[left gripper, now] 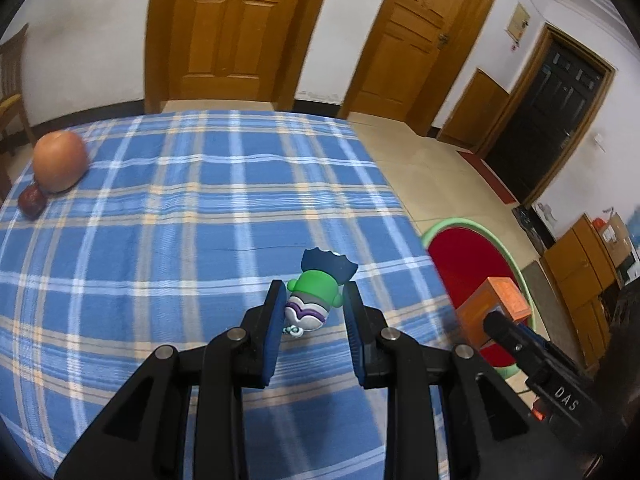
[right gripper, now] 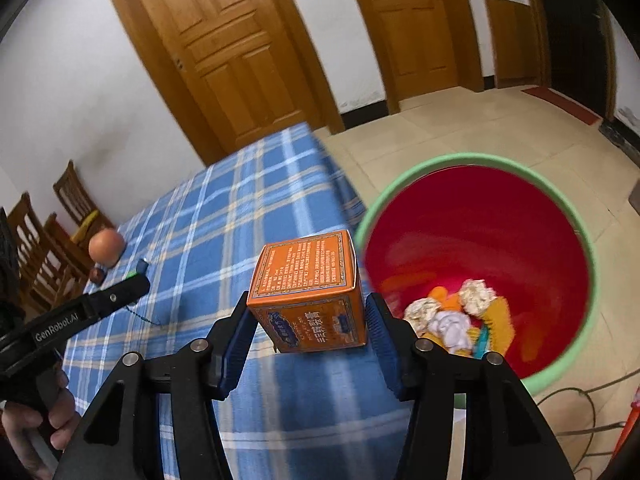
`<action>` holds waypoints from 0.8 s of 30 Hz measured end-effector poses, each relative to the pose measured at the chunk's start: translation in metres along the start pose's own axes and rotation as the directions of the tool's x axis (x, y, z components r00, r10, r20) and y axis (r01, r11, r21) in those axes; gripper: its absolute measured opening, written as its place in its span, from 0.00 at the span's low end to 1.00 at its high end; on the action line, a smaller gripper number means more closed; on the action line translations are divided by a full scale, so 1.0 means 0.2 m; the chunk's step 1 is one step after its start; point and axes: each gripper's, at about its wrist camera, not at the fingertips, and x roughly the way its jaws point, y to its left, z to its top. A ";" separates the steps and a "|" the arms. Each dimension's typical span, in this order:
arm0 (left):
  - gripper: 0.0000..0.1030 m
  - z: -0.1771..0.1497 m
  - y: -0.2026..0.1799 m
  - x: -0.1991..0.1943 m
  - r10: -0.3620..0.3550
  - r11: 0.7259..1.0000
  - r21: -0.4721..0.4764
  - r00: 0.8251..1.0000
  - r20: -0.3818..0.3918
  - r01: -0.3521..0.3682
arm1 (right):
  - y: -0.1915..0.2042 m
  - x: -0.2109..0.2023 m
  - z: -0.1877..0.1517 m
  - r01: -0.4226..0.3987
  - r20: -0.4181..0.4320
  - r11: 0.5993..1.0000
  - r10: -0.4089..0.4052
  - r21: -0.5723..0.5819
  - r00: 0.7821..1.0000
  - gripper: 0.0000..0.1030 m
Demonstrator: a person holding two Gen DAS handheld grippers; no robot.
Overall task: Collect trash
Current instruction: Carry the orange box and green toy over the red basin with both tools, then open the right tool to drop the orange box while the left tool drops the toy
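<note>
My left gripper [left gripper: 314, 294] sits around a small green and purple toy figure [left gripper: 314, 298] lying on the blue plaid tablecloth [left gripper: 180, 220]; its jaws touch or nearly touch the toy's sides. My right gripper [right gripper: 306, 308] is shut on an orange cardboard box [right gripper: 310, 290] and holds it over the table's right edge, beside the red bin with a green rim [right gripper: 480, 240]. The bin holds crumpled paper and orange scraps [right gripper: 456, 316]. The box [left gripper: 494, 308] and the bin [left gripper: 468, 256] also show in the left wrist view.
An apple [left gripper: 60, 162] and a small dark red fruit [left gripper: 31, 201] lie at the table's far left. Wooden chairs [right gripper: 44, 248] stand beyond the table. Wooden doors [left gripper: 236, 28] line the back wall. Cables lie on the tiled floor [right gripper: 580, 400] by the bin.
</note>
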 end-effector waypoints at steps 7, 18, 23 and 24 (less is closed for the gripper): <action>0.28 0.01 -0.23 0.06 -0.058 0.995 0.075 0.998 -0.026 0.060 | -0.22 -0.10 0.03 0.058 0.042 0.996 -0.061 0.069 0.997 0.55; 0.28 0.00 -0.49 0.18 -0.098 0.982 0.157 0.992 -0.075 0.109 | -0.49 -0.08 0.01 0.117 0.016 0.981 -0.120 0.155 0.993 0.57; 0.28 -0.01 -0.57 0.24 -0.105 0.975 0.186 0.990 -0.098 0.122 | -0.56 -0.08 0.00 0.120 0.015 0.974 -0.125 0.193 0.992 0.57; 0.28 -0.01 -0.58 0.25 -0.108 0.974 0.189 0.989 -0.103 0.126 | -0.58 -0.08 0.00 0.119 0.018 0.972 -0.125 0.201 0.992 0.58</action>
